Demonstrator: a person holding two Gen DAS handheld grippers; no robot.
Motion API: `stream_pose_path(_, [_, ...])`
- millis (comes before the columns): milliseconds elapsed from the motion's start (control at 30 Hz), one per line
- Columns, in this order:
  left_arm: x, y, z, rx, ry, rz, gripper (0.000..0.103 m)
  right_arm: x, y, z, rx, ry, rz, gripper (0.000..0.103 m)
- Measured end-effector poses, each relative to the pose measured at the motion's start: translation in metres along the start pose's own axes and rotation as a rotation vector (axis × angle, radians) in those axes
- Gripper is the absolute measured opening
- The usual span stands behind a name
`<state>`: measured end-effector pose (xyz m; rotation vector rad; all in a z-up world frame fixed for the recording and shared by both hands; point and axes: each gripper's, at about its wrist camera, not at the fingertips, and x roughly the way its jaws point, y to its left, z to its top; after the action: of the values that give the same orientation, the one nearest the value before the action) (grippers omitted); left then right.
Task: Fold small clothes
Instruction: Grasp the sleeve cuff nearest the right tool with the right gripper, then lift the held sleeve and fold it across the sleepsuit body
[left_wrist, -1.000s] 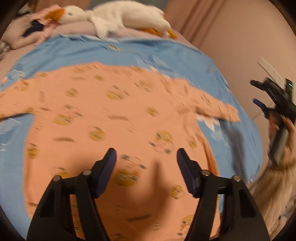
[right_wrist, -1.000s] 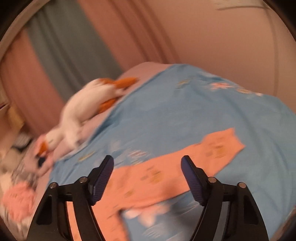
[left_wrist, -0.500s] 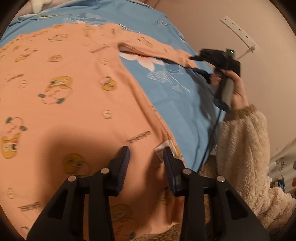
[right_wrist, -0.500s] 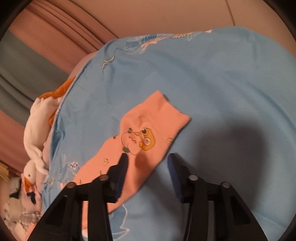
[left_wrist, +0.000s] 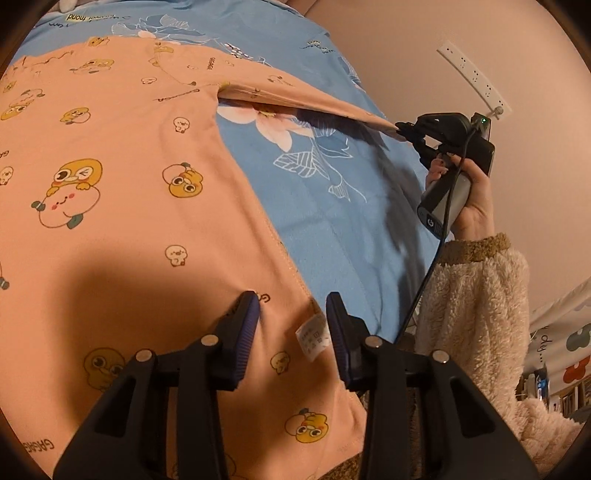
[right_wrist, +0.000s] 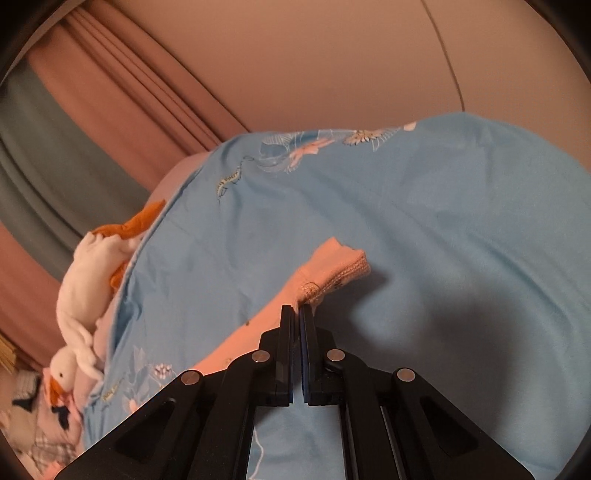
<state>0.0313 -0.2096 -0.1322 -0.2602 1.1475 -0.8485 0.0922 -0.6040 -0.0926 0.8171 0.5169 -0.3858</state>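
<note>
R gripper (right_wrist: 297, 308) is clamped on the cuff end of the peach top's sleeve (right_wrist: 332, 269); its jaws have just been closing, and the fabric is now pinched between them, w/ the ribbed cuff poking out just past the tips. In the left wrist view that gripper (left_wrist: 400, 129) holds the sleeve (left_wrist: 295, 98) taut and raised off the blue floral sheet (left_wrist: 332, 206), a hand (left_wrist: 474, 195) in a fluffy cream sleeve (left_wrist: 476, 302) behind it.

L gripper (left_wrist: 291, 314) is partway closed, jaws apart, straddling the side seam near the hem of the peach cartoon-print top (left_wrist: 129, 184). Fabric and a small white care label (left_wrist: 313, 336) lie between the pads; can't tell if the pads press the cloth. The body of the top spreads flat ahead and to the left of this gripper.

Far left of the R gripper, a white plush goose (right_wrist: 88, 280) lies at the bed edge, curtains (right_wrist: 110, 110) behind.
</note>
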Motion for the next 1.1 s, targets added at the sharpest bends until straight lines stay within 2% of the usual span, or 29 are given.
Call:
stream_pose_path(100, [-0.012, 0.003, 0.007, 0.004, -0.032, 0.047, 0.038, 0.002, 0.007, 0.0, -0.033, -0.013, -0.017, 0.004])
stream_pose_path(200, [-0.036, 0.007, 0.013, 0.03, -0.111, 0.132, 0.043, -0.003, 0.02, 0.0, -0.086, -0.045, -0.022, 0.004])
stream_pose_path(300, [-0.064, 0.019, 0.021, 0.007, -0.193, 0.21, 0.05, -0.019, 0.048, -0.004, -0.192, -0.09, -0.016, 0.004])
stream_pose_path(367, [-0.079, 0.03, 0.025, -0.031, -0.231, 0.235, 0.05, -0.03, 0.068, -0.008, -0.272, -0.119, 0.02, 0.004])
stream_pose_path(467, [-0.096, 0.046, 0.029, -0.086, -0.276, 0.255, 0.051, -0.05, 0.105, -0.019, -0.383, -0.147, 0.136, 0.004])
stream_pose_path(600, [-0.115, 0.06, 0.027, -0.135, -0.328, 0.3, 0.053, -0.063, 0.145, -0.041, -0.52, -0.152, 0.236, 0.004])
stream_pose_path(733, [-0.131, 0.072, 0.026, -0.178, -0.369, 0.343, 0.053, -0.062, 0.183, -0.074, -0.648, -0.074, 0.351, 0.004])
stream_pose_path(867, [-0.139, 0.08, 0.024, -0.209, -0.385, 0.387, 0.053, -0.053, 0.212, -0.108, -0.765, 0.018, 0.418, 0.004])
stream_pose_path(1100, [-0.149, 0.091, 0.02, -0.252, -0.408, 0.409, 0.054, -0.038, 0.232, -0.149, -0.892, 0.163, 0.444, 0.004])
